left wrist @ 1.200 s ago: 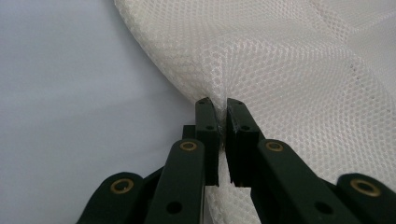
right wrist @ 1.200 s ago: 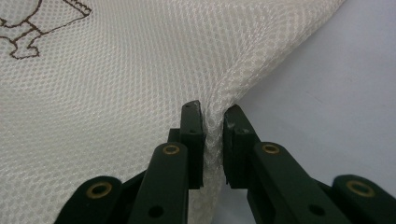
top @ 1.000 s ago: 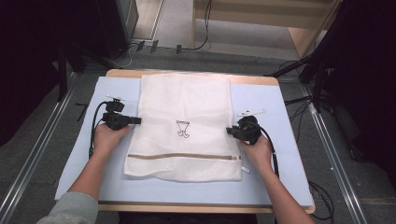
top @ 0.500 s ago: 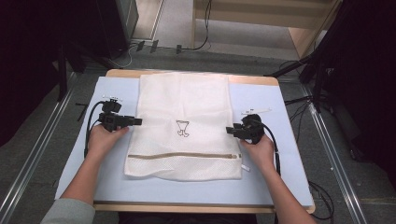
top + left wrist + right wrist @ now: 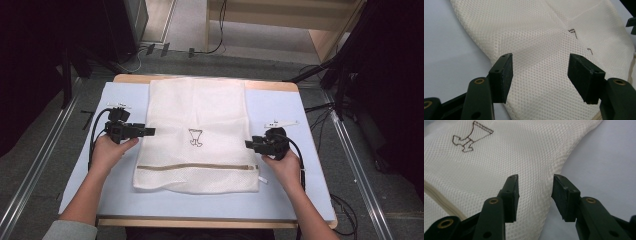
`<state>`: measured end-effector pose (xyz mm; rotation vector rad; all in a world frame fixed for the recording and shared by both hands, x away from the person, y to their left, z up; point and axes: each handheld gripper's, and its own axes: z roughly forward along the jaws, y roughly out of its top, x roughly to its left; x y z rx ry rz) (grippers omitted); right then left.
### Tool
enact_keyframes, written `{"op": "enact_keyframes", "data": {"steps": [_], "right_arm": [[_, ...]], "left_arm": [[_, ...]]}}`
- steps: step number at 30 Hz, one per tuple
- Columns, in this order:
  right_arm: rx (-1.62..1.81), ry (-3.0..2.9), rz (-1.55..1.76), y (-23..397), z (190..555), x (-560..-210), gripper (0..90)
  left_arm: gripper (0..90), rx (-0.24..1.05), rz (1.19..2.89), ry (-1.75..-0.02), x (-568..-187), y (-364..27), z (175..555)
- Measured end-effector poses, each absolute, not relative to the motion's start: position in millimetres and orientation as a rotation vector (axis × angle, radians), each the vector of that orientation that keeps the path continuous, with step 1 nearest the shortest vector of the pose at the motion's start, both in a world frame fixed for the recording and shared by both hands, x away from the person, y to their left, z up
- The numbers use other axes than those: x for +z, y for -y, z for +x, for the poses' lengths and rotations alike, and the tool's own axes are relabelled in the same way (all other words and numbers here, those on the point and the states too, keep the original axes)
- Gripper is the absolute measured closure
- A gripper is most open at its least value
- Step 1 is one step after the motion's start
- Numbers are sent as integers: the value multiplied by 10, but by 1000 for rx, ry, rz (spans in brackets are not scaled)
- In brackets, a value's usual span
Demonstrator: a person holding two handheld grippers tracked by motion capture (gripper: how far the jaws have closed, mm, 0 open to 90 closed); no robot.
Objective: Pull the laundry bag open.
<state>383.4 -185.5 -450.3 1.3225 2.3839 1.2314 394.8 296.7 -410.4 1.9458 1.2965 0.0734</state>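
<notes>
A white mesh laundry bag [image 5: 196,132] lies flat on the pale blue mat [image 5: 295,110], its zip [image 5: 197,166] near the front and a small dark printed mark [image 5: 195,138] in the middle. My left gripper [image 5: 151,131] hovers at the bag's left edge; its jaws have just been opening and stand wide apart over the mesh [image 5: 541,62], gripping nothing. My right gripper [image 5: 247,144] is at the bag's right edge; its jaws have also just been opening and are apart above the mesh edge [image 5: 534,170], with nothing pinched.
The mat covers a wooden table [image 5: 210,80]. Two small white clips lie on the mat, one at the left [image 5: 119,105] and one at the right [image 5: 280,122]. Black cables trail from both grippers. Dark equipment and cables stand around the table.
Both grippers have let go of the bag's side edges and opened. Each hand has drawn slightly outward and up from the bag, which now lies flat.
</notes>
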Motion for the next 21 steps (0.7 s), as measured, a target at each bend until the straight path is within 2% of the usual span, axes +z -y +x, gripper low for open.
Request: {"op": "enact_keyframes", "data": {"steps": [5,11,15,18,21], "right_arm": [[1232,-2407,1292,1832,3734,-4479,549],[1278,-2426,1307,1867,3646,-4447,577],[1276,-2425,1274,1871,3564,-4410,607],[1278,-2407,1256,1871,3504,-4383,633],[1278,-2395,1241,1877,3452,-4371,665]], "left_arm": [[377,76,1948,-1269,-4065,-2894,3890],[441,86,1973,-1192,-4005,-2776,3802],[454,86,2012,-1154,-3974,-2669,3739],[505,90,2015,-1116,-3933,-2588,3678],[618,89,2002,-1087,-3877,-2520,3626]]}}
